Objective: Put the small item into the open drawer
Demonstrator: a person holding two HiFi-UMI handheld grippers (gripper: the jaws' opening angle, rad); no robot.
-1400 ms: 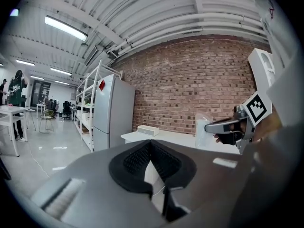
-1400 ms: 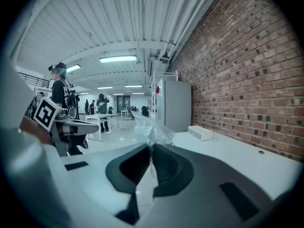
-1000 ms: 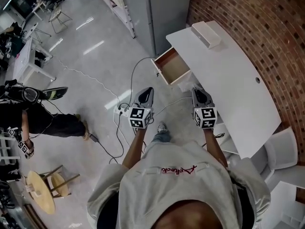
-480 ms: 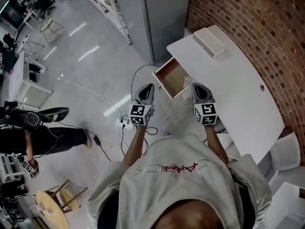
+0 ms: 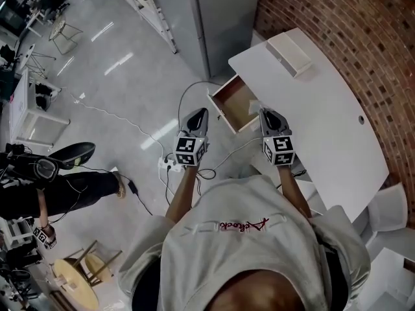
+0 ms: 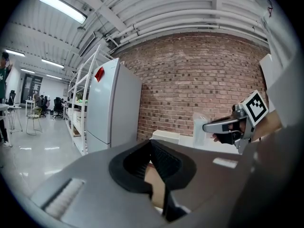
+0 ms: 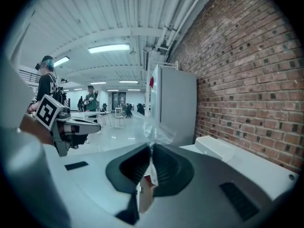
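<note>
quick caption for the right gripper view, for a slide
Right gripper shut on a clear plastic packet, beside a white desk and brick wall

The head view looked steeply down from above the person onto both grippers, the open drawer [image 5: 236,102] and the white table [image 5: 324,109]. Each gripper view sat low, close behind its own jaws, facing level: that of the left gripper [image 5: 201,113] toward the brick wall [image 6: 199,80], that of the right gripper [image 5: 264,114] along it. Both shared that wall, the grey cabinet [image 7: 173,103] and the opposite gripper.
</note>
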